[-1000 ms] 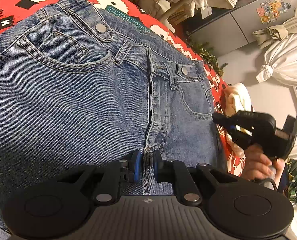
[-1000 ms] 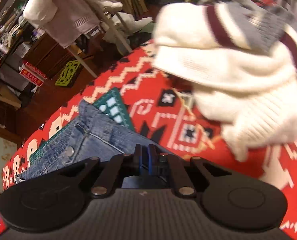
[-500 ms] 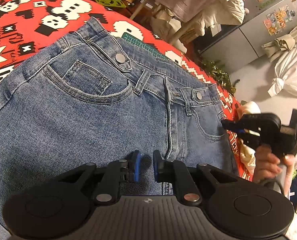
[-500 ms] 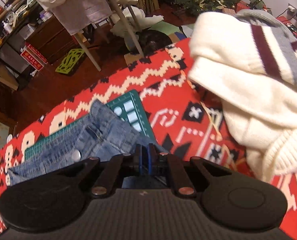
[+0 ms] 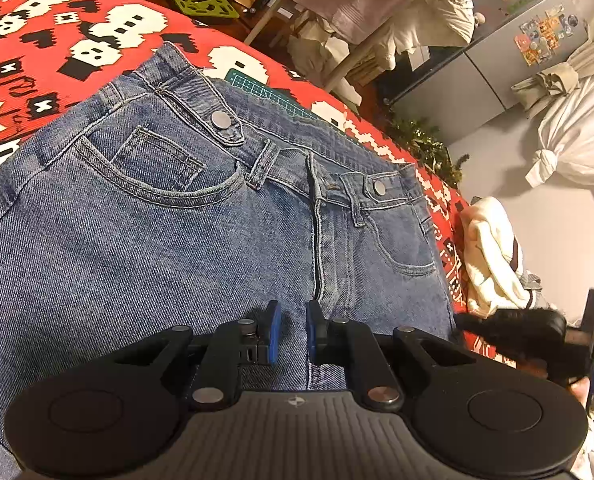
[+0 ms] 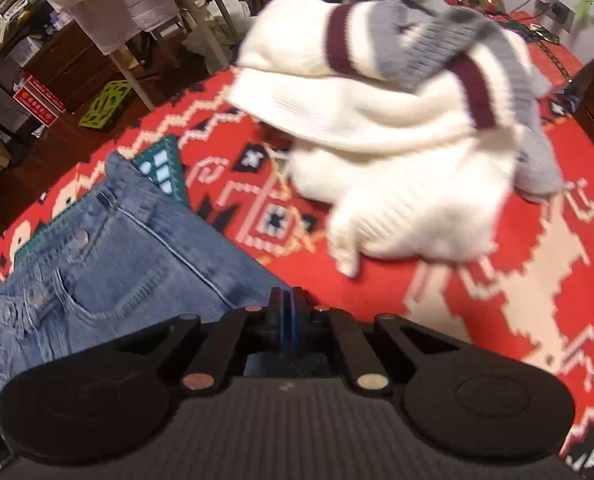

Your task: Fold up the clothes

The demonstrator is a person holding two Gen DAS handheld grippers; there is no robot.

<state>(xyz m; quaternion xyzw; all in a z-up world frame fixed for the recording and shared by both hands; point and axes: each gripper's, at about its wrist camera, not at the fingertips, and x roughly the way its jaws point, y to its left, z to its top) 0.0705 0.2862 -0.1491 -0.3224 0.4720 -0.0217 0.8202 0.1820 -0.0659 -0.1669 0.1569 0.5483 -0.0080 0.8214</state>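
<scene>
While the jeans (image 5: 185,248) lie flat, waistband up, my left gripper (image 5: 291,330) hovers jaws apart below their fly; my right gripper (image 6: 287,312), jaws together, empty, sits beside their hem-side edge. A leg fold needs a grip.

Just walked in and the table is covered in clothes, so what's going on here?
A person holding a gripper in each hand is folding laundry. Blue jeans lie flat, front side up, on a red patterned cloth. The left gripper hangs over the fly with its jaws open, holding nothing. The right gripper is at the jeans' side edge, jaws shut; whether fabric is caught between them is unclear. A cream sweater with grey and maroon stripes lies bunched beside the jeans, unfolded.
</scene>
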